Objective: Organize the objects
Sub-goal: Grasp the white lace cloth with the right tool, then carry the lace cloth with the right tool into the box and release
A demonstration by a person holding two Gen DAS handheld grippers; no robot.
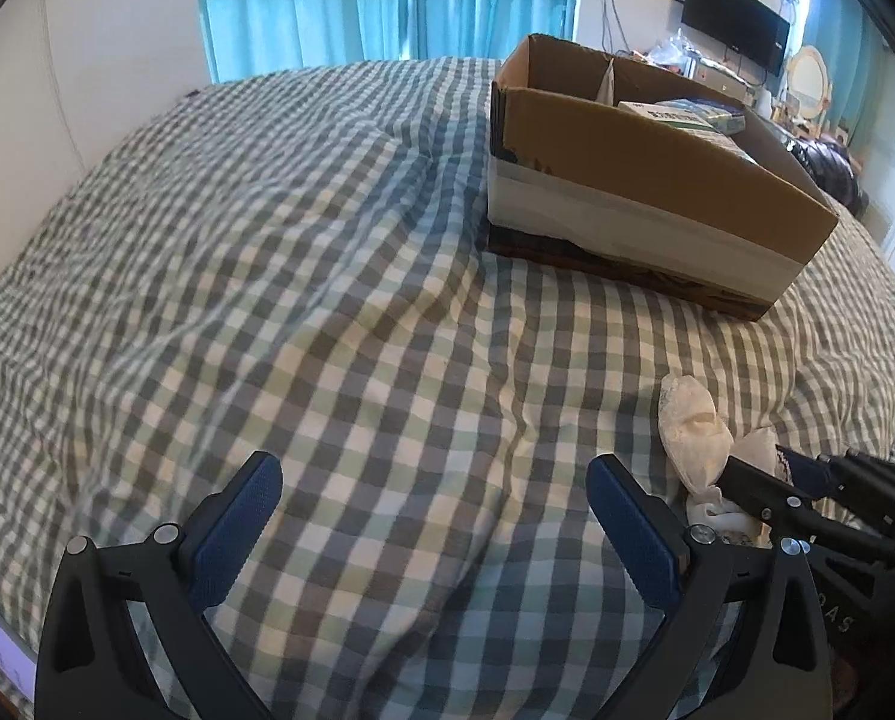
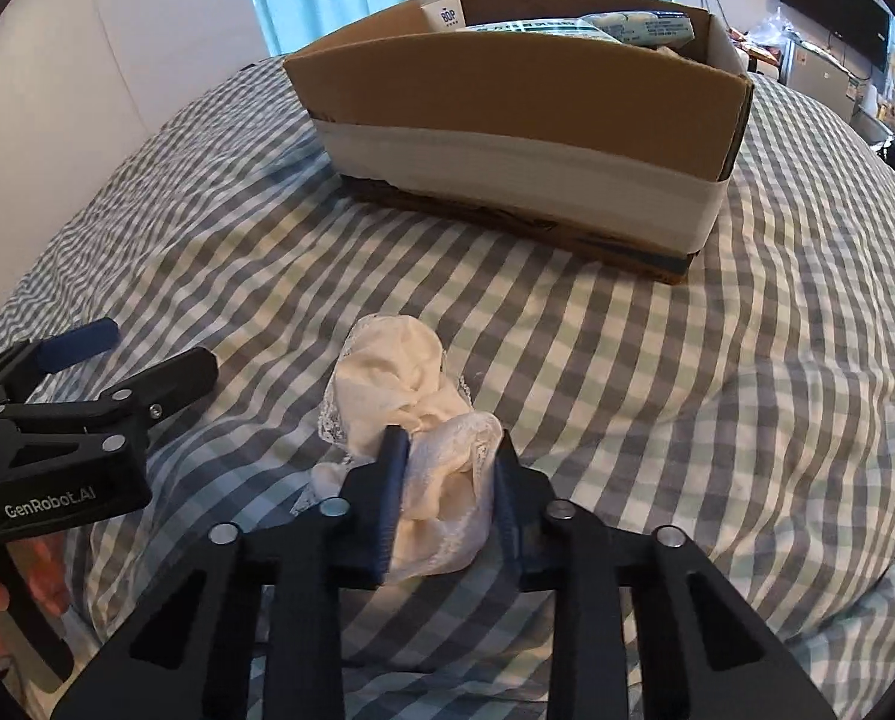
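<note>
A crumpled white lace-trimmed cloth (image 2: pixel 399 384) lies on the checked bedspread (image 2: pixel 657 372) in front of a brown cardboard box (image 2: pixel 525 114). My right gripper (image 2: pixel 450 450) is shut on the near end of the cloth, its fingers pinching the lace. In the left wrist view the cloth (image 1: pixel 693 432) sits at lower right with the right gripper (image 1: pixel 765 480) on it. My left gripper (image 1: pixel 435 480) is open and empty above bare bedspread (image 1: pixel 327 300), left of the cloth. It shows at the left edge of the right wrist view (image 2: pixel 141 354).
The box (image 1: pixel 645 180) stands at the far right of the bed and holds several packets (image 2: pixel 633 24). A white wall (image 1: pixel 87 60) and blue curtains (image 1: pixel 339 0) lie behind. A TV (image 1: pixel 735 30) and cluttered shelf are at far right.
</note>
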